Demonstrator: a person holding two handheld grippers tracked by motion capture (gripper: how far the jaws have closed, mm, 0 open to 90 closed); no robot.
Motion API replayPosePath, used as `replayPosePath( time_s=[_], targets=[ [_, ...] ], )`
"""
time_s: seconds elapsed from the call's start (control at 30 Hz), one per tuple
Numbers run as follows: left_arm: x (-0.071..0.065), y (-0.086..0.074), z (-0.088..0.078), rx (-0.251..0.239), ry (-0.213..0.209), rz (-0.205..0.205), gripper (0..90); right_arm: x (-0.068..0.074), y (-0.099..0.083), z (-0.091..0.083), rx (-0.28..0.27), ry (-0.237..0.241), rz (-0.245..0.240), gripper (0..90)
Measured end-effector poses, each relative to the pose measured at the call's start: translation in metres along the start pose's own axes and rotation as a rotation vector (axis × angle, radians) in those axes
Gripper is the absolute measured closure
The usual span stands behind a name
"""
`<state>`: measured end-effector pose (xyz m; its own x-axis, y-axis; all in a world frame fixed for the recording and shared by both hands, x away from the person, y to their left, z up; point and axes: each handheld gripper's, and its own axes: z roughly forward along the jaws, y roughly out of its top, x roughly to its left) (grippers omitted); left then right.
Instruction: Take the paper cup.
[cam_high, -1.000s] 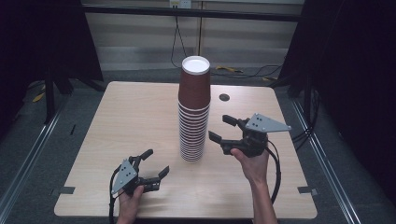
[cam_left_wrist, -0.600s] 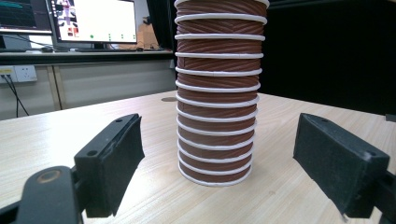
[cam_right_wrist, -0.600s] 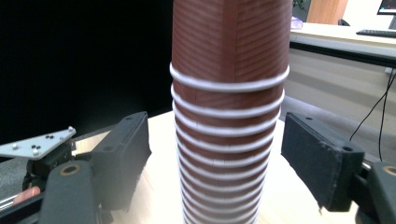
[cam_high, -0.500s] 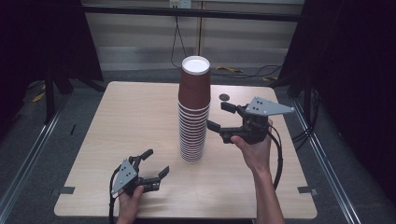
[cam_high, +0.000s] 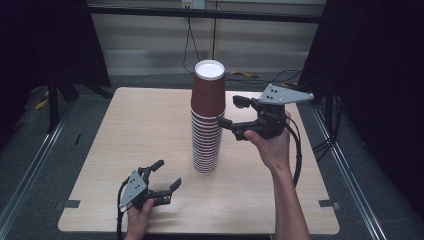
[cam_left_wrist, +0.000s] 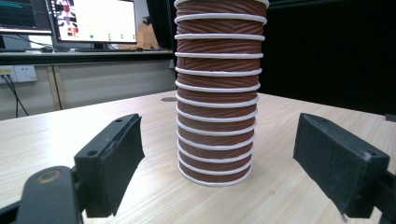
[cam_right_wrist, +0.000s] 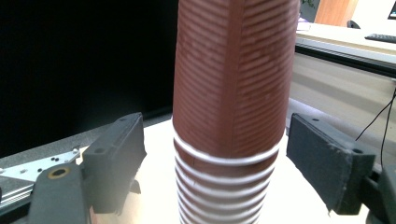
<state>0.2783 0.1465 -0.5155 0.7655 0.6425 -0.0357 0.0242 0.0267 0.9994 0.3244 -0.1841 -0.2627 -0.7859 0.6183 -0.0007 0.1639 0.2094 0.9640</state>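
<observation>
Right hand-held gripper (cam_high: 226, 113) open, empty, jaws level with the top cup (cam_high: 208, 90) of the stack (cam_high: 206, 145) — grasp not yet made; left hand-held gripper (cam_high: 166, 175) open on the tabletop (cam_high: 130, 130).

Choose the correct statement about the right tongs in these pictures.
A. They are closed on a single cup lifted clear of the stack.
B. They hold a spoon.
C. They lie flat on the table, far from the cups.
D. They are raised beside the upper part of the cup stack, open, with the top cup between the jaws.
D: the right tongs are raised beside the upper part of the cup stack, and the right gripper view has the top cup between jaws that stand apart from it.
</observation>
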Motion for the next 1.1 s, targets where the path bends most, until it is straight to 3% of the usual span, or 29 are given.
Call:
replayPosePath(
  time_s=[0.1, 0.67, 1.1],
  targets=[
    [0.001, 0.0, 0.0, 0.001, -0.002, 0.008, 15.6, -0.003, 0.007, 0.002, -0.006, 0.016, 0.013, 18.5],
    [0.001, 0.0, 0.0, 0.001, -0.002, 0.007, 15.6, -0.01, 0.038, 0.026, 0.115, 0.014, -0.032, 17.7],
    [0.001, 0.0, 0.0, 0.001, -0.002, 0.007, 15.6, -0.016, 0.057, 0.035, 0.154, 0.048, -0.025, 15.7]
  ],
)
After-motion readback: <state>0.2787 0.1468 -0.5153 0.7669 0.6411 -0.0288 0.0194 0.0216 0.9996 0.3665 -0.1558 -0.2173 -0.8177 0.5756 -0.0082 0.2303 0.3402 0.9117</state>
